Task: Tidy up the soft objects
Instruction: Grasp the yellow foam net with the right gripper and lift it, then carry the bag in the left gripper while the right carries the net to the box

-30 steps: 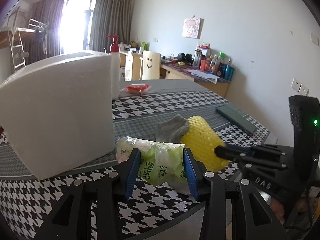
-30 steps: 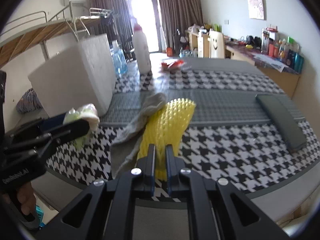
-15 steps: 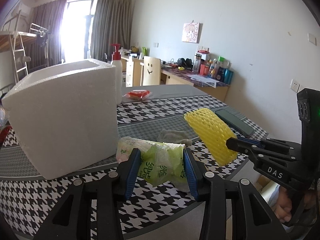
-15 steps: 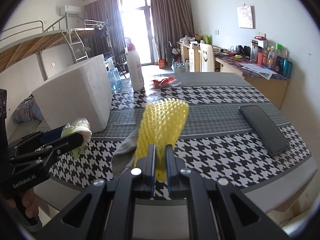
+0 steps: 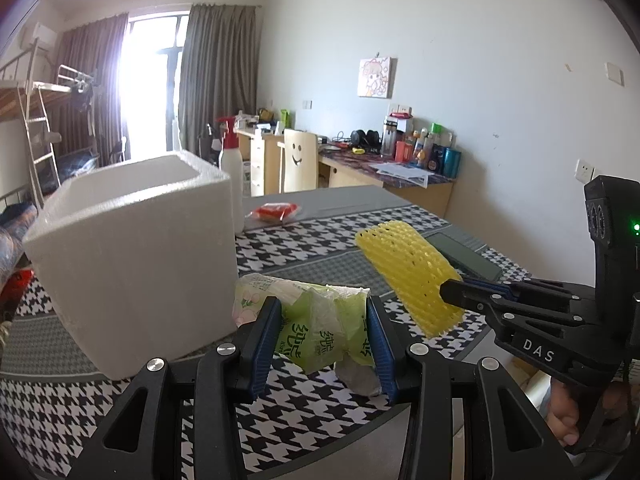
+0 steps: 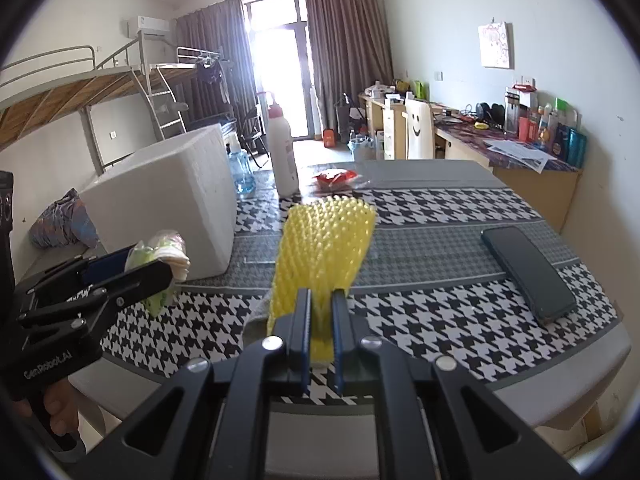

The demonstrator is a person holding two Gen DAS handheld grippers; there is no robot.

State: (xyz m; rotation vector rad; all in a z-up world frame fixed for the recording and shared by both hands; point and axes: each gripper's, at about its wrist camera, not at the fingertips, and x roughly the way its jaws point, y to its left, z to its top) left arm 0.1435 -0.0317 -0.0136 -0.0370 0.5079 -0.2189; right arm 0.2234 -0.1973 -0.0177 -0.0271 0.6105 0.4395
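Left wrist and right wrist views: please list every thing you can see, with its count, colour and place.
tissue pack: 1, green and white, held above the table's near edge
foam net: 1, yellow, held up over the table
foam box: 1, white, on the table's left part, open top
sock: 1, grey, on the table under the foam net, mostly hidden
phone: 1, dark, on the table's right part
pump bottle: 1, white, behind the foam box
red packet: 1, far side of the table
table: 1, black-white houndstooth cloth
left gripper: 1, black, blue pads, around the tissue pack
right gripper: 1, black, pinching the foam net
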